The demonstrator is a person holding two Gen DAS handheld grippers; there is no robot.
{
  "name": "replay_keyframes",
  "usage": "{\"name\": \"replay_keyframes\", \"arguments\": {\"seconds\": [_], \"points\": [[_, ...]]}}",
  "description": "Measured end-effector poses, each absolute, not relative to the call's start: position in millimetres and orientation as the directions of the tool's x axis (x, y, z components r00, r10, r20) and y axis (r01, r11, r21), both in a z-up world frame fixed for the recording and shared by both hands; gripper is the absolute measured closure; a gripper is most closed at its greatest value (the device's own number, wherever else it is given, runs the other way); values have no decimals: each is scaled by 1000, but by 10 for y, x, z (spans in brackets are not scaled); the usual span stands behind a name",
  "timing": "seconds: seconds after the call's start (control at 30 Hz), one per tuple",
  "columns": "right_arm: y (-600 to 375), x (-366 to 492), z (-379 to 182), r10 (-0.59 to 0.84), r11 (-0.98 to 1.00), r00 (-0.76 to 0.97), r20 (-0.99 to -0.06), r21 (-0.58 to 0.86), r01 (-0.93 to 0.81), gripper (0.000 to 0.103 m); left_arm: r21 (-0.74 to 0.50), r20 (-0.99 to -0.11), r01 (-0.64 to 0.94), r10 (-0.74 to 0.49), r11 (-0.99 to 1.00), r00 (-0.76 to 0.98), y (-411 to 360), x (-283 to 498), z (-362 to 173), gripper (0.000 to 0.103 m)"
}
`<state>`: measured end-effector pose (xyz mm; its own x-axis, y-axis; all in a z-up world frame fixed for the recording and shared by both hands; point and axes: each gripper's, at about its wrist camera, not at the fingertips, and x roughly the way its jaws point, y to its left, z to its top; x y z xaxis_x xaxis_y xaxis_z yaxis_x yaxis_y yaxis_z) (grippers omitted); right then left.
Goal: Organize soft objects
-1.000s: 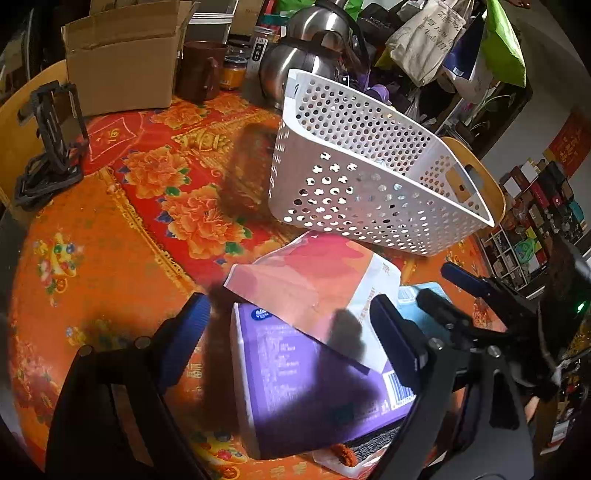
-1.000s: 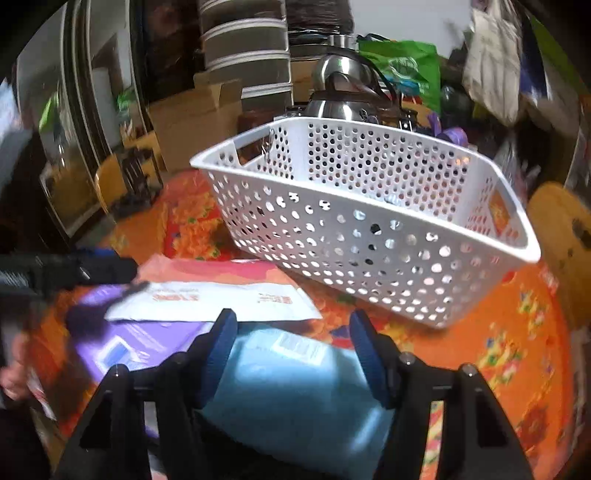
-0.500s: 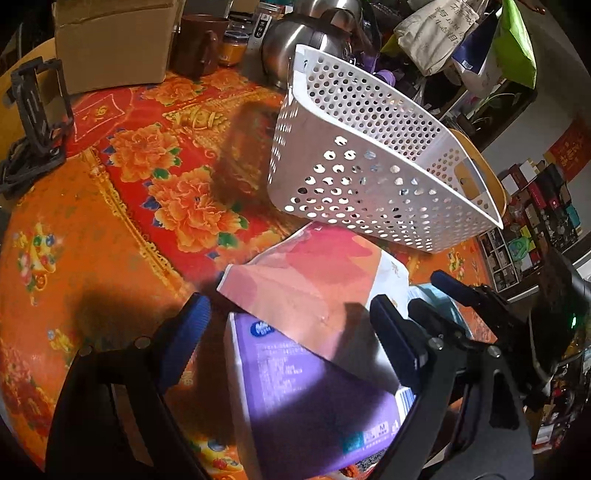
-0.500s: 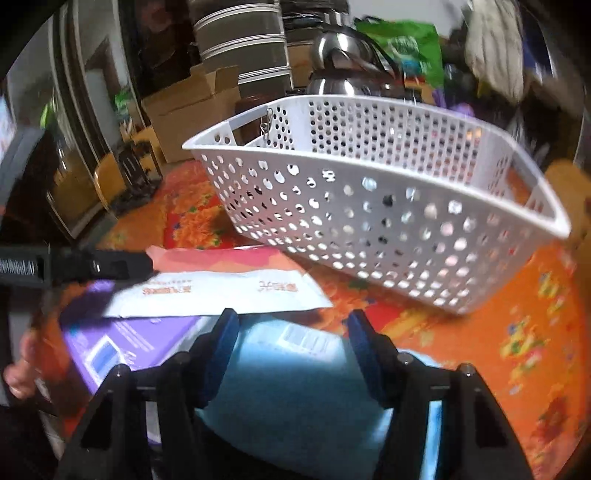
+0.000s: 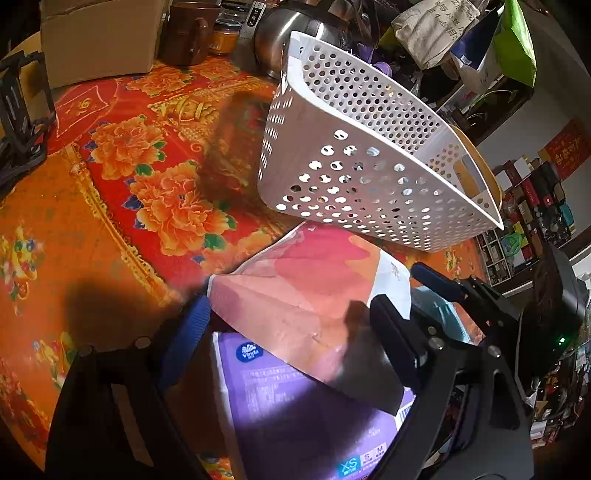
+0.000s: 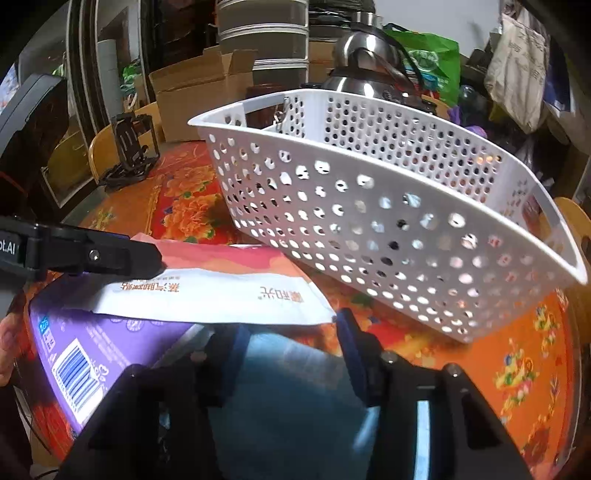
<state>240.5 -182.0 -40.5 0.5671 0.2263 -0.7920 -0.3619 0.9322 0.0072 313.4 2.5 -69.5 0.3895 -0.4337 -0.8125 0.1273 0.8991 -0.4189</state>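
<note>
A round tabletop [image 5: 110, 229] under an orange and red cloth printed with peonies fills both views. At 1 o'clock in the left wrist view lies a white perforated plastic basket [image 5: 369, 155], tipped on its side. Behind it, at 12 o'clock, stand a steel kettle [image 5: 280, 33], a brown mug [image 5: 184, 33] and a cardboard box [image 5: 99, 37]; hanging cloth bags and crowded shelves fill the room's far edge.

The left tool [image 5: 284, 328] stands wide open, its jaws on either side of a flat pink and white pouch [image 5: 306, 284] that lies on a purple plastic-wrapped pack [image 5: 295, 406]; the pads do not press either.

The right tool [image 6: 291, 354] has just been closing, and its pads now pinch a soft light-blue pack [image 6: 291, 398] at 6 o'clock in the right wrist view, beside the purple pack.
</note>
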Motion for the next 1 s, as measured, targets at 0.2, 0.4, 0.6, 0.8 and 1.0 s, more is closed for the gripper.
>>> {"name": "replay_keyframes", "arguments": {"seconds": [0.2, 0.4, 0.6, 0.8, 1.0], "points": [[-1755, 2421, -402, 223, 916, 578, -785, -34, -399, 62, -435, -808, 126, -448, 891, 382, 35, 3172, -725, 26], [-1753, 2408, -441, 247, 908, 565, -787, -15, -418, 86, -435, -805, 110, -441, 894, 397, 79, 3184, -731, 46], [-1688, 2330, -400, 279, 893, 578, -767, -14, -450, 99, -415, -797, 125, -427, 901, 427, 86, 3149, -675, 65], [-1666, 2257, -277, 319, 881, 587, -744, 5, -473, 103, -389, -789, 147, -411, 909, 456, 86, 3097, -577, 77], [-1638, 2261, -230, 331, 873, 577, -746, 11, -487, 103, -353, -793, 197, -404, 915, 456, -37, 3037, -456, 78]]}}
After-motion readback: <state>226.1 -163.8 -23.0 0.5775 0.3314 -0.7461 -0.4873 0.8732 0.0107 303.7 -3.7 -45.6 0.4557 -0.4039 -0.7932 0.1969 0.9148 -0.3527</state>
